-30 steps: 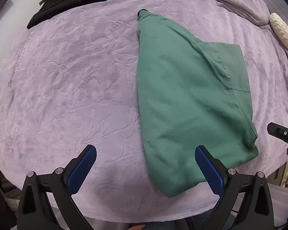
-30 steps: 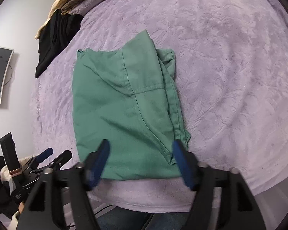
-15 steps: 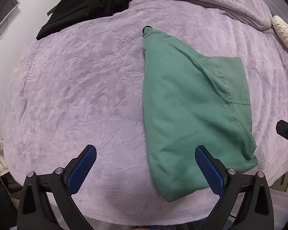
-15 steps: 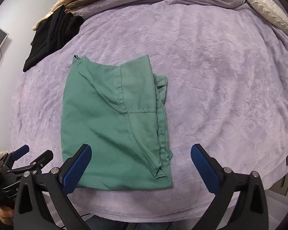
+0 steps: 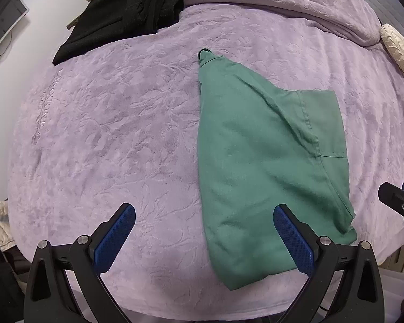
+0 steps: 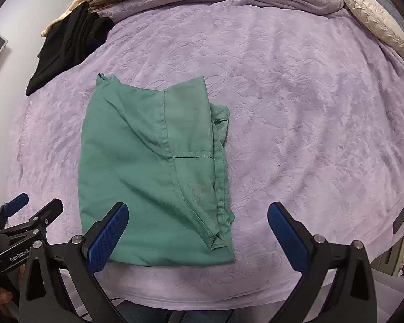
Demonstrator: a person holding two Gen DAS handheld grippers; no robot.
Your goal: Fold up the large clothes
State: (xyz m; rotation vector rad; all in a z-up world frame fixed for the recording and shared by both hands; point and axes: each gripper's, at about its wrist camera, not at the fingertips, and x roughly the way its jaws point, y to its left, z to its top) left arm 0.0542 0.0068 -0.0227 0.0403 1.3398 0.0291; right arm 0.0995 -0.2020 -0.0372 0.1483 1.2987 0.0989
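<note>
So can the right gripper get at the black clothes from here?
Probably not without a long reach: the black clothes lie at the far left of the bed, beyond the green garment. The open right gripper hangs empty over the near edge.

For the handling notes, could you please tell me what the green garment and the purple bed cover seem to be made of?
Green garment: probably woven cotton, matte, with stitched seams and soft creases. Purple bed cover: apparently plush fleece or velvet, with an embossed leafy pattern and slight sheen.

The left black plastic two-finger gripper [image 5: 203, 238] carried angular black arms, each tipped with a blue, dimple-textured rubber pad [image 5: 115, 238] and fastened with round silver screws [image 5: 82, 240]. The right black plastic two-finger gripper [image 6: 198, 237] matched it. White "GenRobot" lettering [image 6: 20, 254] marked the left gripper's side.
</note>
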